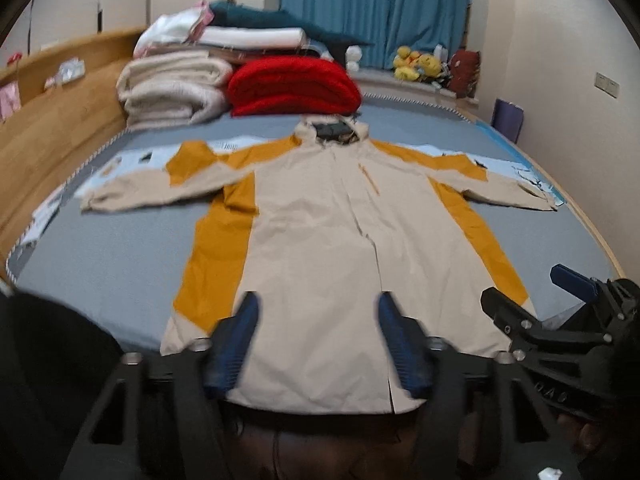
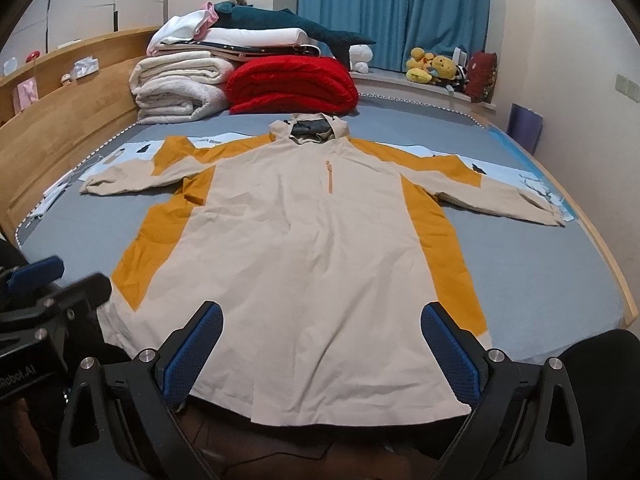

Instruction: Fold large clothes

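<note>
A large beige jacket [image 1: 316, 216] with mustard side panels and a hood lies flat, front up, on the grey-blue bed [image 1: 112, 256], both sleeves spread out to the sides. My left gripper [image 1: 318, 320] hovers over the jacket's near hem, left of the zip line. Its blue pads [image 1: 240, 332] stand apart with only flat cloth below, and they look blurred. My right gripper [image 2: 324, 332] is open wide over the hem's right half of the jacket [image 2: 304, 240]. Each gripper shows at the edge of the other's view: the right gripper [image 1: 560, 312], the left gripper [image 2: 48, 292].
Folded white blankets [image 2: 176, 84] and a red quilt [image 2: 292, 84] are stacked at the far end of the bed. A wooden headboard [image 2: 60, 120] runs along the left. Blue curtains [image 2: 392, 12], plush toys [image 2: 432, 66] and a purple bag [image 2: 526, 126] stand at the back right.
</note>
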Demonstrator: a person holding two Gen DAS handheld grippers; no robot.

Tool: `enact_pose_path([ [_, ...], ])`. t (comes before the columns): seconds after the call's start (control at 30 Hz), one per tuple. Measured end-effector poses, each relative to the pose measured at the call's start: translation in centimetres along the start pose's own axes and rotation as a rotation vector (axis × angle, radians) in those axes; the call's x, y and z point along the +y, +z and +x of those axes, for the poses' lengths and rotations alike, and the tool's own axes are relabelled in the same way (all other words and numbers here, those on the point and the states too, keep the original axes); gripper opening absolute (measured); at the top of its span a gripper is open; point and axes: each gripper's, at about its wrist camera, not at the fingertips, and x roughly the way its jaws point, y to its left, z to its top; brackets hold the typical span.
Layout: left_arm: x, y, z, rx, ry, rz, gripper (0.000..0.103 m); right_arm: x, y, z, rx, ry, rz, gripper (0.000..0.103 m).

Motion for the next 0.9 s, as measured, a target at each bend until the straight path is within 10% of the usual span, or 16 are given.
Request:
enact_pose_path([
  [0.1,-0.2,0.1,1.1,-0.008,0.017,0.045,0.032,-0.6,0.7,0.3,0.002,0.018,0.024,0.093],
  [0.4,3.7,6.8,6.1,0.024,-0.041,-0.118,0.031,-1.9,7.4,3.1,-0.051,0.056,0.034,0.065],
  [0.67,10.6,16.1,14.2,-0.035,0.093,-0.142,0.031,-2.4,17.2,10.6,-0.091,0.081,0.022,0.041],
  [0.9,23.6,19.7,24.1,0.014,0.262,-0.286,0.031,-2.1,26.3,18.0,-0.116,0.156,0.015,0.04],
])
